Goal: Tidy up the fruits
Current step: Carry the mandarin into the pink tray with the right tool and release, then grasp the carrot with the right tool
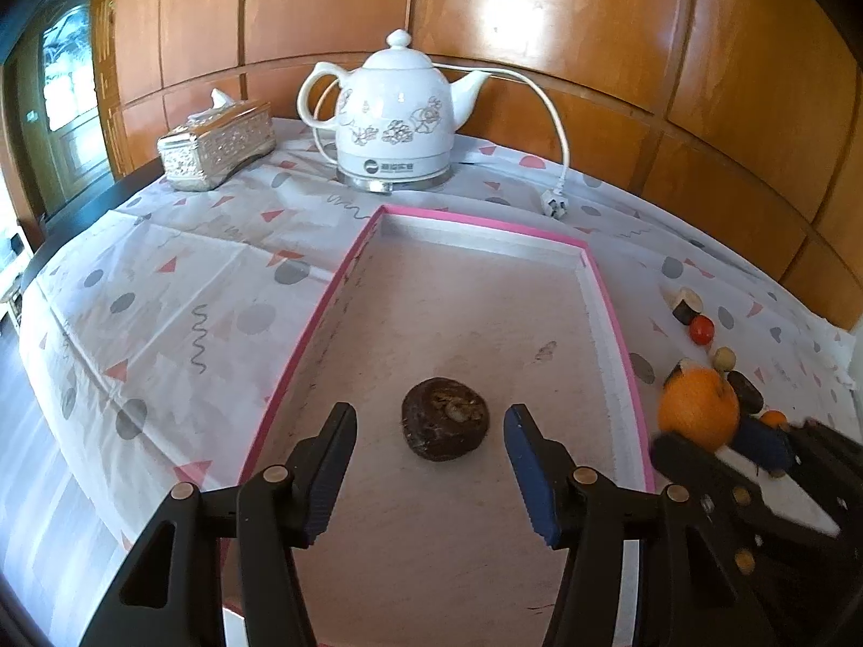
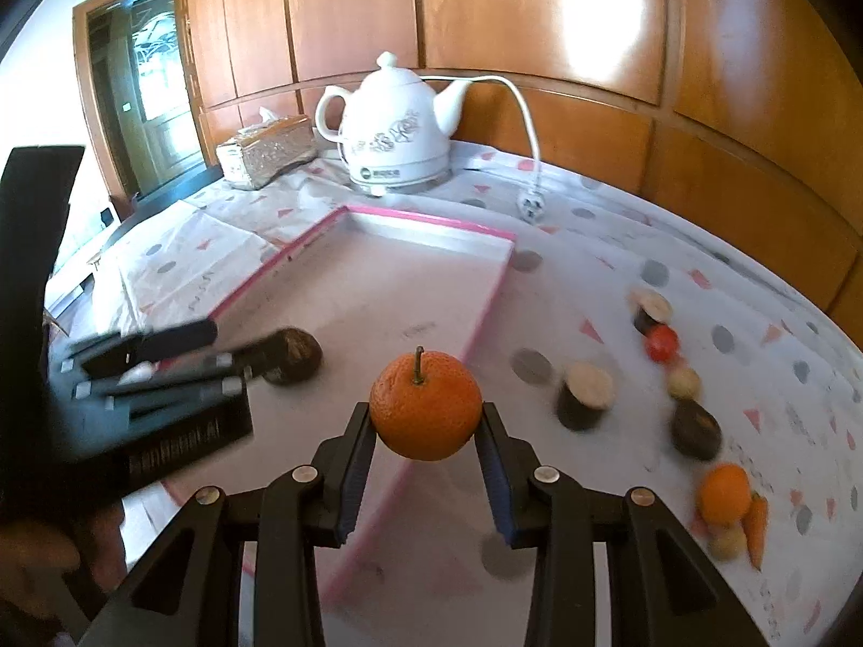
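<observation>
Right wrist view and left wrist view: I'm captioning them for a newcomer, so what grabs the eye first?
The orange clamped between the right gripper pads, held above the near right edge of the pink-rimmed tray. Next, the dark brown round fruit lying alone in the tray between the open left gripper fingers. Behind, a white floral kettle stands at the wood-panelled wall.
</observation>
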`<state>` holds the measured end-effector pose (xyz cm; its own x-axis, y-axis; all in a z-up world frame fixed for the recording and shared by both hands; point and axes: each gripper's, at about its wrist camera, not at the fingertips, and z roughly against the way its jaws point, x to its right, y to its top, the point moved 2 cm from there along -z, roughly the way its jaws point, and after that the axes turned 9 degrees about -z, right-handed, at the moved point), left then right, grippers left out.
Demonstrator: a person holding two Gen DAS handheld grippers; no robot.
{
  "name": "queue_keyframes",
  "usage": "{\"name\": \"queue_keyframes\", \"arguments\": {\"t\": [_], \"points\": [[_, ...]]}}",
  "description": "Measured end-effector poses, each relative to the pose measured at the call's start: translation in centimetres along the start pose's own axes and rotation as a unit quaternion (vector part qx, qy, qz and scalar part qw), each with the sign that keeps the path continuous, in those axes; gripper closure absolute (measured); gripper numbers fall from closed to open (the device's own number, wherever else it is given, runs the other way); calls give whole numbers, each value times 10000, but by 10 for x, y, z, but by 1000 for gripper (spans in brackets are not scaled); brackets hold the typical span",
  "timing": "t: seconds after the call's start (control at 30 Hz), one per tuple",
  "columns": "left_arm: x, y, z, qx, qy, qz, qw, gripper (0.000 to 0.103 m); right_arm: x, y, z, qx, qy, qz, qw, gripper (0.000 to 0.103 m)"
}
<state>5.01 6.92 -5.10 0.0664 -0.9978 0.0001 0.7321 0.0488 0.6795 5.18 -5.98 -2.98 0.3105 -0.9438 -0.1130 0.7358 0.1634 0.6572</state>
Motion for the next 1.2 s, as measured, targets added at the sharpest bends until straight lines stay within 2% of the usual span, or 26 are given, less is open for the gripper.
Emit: {"name": "queue_keyframes", "arguments": {"t": [0.2, 0.23, 0.33, 0.5, 0.73, 0.83, 0.93, 1.03, 1.2], "points": [[-15, -5, 0, -24, 80, 235, 9997, 43, -12, 17, -21, -56, 45, -97, 9999, 63], [-17, -6, -1, -43, 98, 265, 9996, 43, -12, 18, -22, -50, 48, -125, 9999, 59], [-19, -8, -2, -73, 131, 327, 9994, 43, -13, 18, -22, -3, 15, -193, 9998, 51], [-16, -8, 1, -18, 74, 321, 9995, 43, -2, 11, -12, 76, -105, -404, 9991, 51], [7, -6, 7, 59, -247, 73, 9996, 43, 45, -5, 16, 243, -435, -912, 9946, 52], [20, -5, 10, 91, -366, -107, 9992, 43, 76, -17, 29, 249, -632, -1181, 9907, 61], [33, -5, 15, 150, -488, -282, 9983, 43, 104, -30, 41, 238, -829, -1407, 9863, 65], [45, -4, 19, 181, -651, -419, 9968, 43, 134, -46, 54, 237, -1150, -1634, 9796, 65], [71, -6, 22, 157, -1016, -773, 9917, 43, 184, -67, 66, 177, -1636, -2009, 9657, 72]]}}
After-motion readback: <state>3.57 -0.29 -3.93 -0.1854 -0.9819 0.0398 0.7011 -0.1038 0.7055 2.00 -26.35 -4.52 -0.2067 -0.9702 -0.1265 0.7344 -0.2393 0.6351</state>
